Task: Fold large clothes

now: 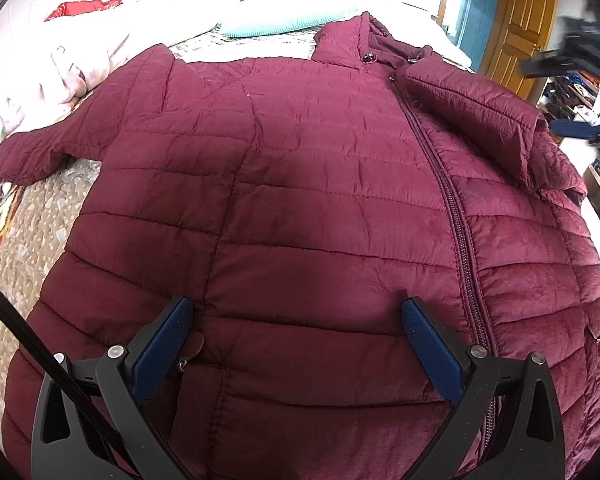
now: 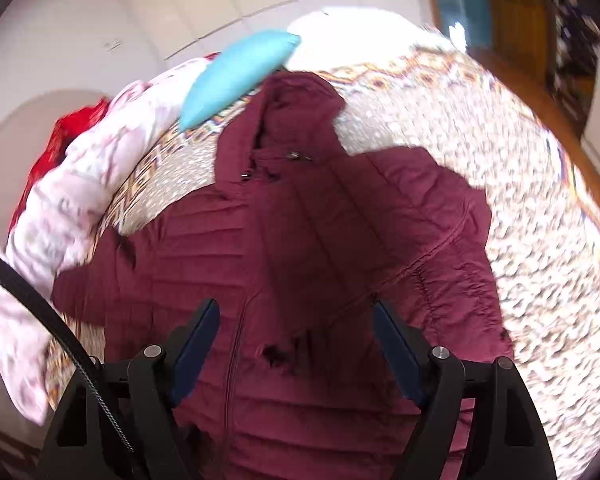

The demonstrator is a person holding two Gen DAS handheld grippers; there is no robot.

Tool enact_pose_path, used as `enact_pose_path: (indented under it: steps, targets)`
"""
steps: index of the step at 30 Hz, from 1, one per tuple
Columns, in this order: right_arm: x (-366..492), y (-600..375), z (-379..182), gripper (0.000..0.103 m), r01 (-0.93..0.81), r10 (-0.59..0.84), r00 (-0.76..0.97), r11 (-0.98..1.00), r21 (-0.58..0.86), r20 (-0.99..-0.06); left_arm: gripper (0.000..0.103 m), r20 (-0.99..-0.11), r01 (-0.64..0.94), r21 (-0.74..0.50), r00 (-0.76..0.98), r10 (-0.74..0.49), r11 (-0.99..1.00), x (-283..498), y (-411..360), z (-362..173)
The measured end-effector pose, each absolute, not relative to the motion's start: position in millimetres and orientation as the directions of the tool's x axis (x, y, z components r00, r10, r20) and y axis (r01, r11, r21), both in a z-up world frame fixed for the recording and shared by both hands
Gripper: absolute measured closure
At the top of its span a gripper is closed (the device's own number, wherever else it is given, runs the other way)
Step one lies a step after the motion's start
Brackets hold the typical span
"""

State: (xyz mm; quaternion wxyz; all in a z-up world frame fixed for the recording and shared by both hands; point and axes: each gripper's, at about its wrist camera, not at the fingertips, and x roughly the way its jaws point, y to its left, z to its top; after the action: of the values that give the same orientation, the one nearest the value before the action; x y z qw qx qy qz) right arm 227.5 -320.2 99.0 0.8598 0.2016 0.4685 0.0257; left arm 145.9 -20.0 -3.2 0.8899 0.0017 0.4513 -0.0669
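The patterned bedspread (image 2: 479, 200) carries the maroon jacket (image 1: 300, 184), a turquoise pillow (image 2: 236, 76) at twelve o'clock, and a pink quilt (image 2: 88, 184) at nine.

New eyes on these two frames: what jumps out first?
A maroon puffer jacket fills both views, spread front-up on the patterned bedspread, zipped, with one sleeve already folded across the chest. Both tools, left and right, hang open over the lower part of the jacket, gripping nothing. A turquoise pillow lies just past the hood.
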Motion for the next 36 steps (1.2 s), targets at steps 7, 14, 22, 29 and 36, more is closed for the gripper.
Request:
enact_pose_path:
  steps: [7,14,22,29,36]
  targets:
    - [281.5,-296.4,85.6,0.076,0.234,0.191,0.534,0.903,0.36,-0.824,0.0,-0.782,0.131,-0.138,0.594,-0.189,0.982,141.6,-7.7,1.0]
    - [303.5,-172.9,129.1,0.08,-0.075,0.287,0.518,0.954,0.291,-0.806,0.0,-0.687,0.004,-0.337,0.682,-0.25,0.941,117.4,48.4,25.9]
    - [292.0,-73.0,105.4,0.049,-0.316,0.416,0.35,0.896,0.312,-0.839,0.0,-0.635,-0.074,-0.345,0.753,-0.175,0.936,105.5,96.9,65.4]
    - [278.7,-82.6,115.0,0.047,-0.256,0.307,0.461,0.944,0.207,-0.833,0.0,-0.647,-0.207,-0.373,0.757,-0.093,0.905,112.5,174.1,71.6]
    - [307.6,-69.6,58.8,0.053,-0.152,0.216,0.399,0.974,0.168,-0.891,0.0,-0.672,-0.373,-0.396,0.741,0.012,0.839,122.8,246.7,63.1]
